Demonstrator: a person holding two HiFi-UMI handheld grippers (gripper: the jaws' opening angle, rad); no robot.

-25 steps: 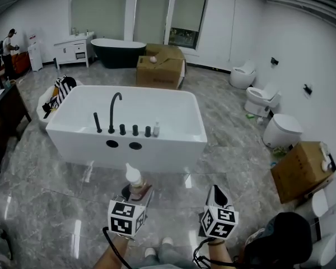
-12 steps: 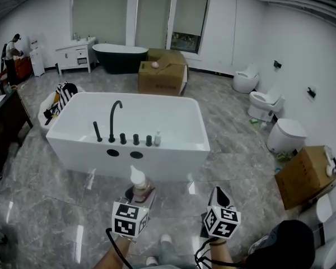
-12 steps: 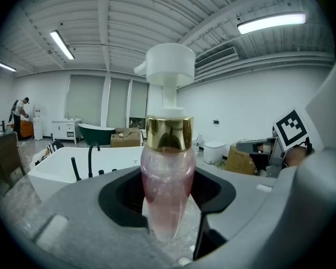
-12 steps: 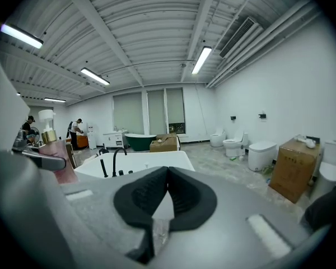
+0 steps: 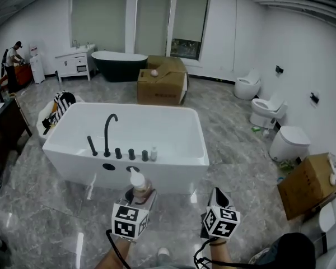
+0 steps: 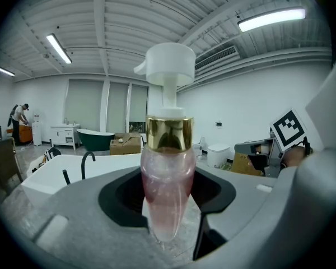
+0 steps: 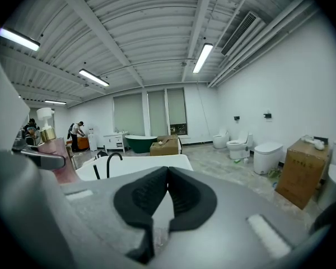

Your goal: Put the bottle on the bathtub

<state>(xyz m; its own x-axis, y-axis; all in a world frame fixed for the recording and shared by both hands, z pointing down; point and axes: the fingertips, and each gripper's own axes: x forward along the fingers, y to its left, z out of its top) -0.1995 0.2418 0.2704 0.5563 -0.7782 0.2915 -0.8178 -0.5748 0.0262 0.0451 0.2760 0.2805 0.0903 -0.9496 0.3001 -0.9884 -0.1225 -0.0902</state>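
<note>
In my left tongs (image 5: 139, 195): the bottle (image 6: 167, 178), upright, with the pads closed on its lower body, below the gold collar (image 6: 169, 133).
Right tongs (image 7: 167, 175): pads pressed together, nothing between them.
Bottle, place: on my side of the bathtub (image 5: 173, 172), short of its near wall and above the floor, not yet on the rim.
Bottle, handling: clear pink plastic under a white pump head (image 6: 167, 66). I judge it light and fairly stiff. Its smooth body narrows downward, so it could slide in the pads or tip if set down crooked.
Bottle, hold: the widest part just under the collar looks the surest place to grip. The pump head could shift if pressed, so I would keep off it.
Hands, pose: both forearms come in from the side nearest me, side by side. Each pair of tongs points toward the bathtub and a little downward, left just beside right.
Bathtub, near rim: a black faucet (image 5: 108, 133), a row of black knobs and a small bottle (image 5: 153, 153) stand there. The bare rim beyond that small bottle looks free for mine.
</note>
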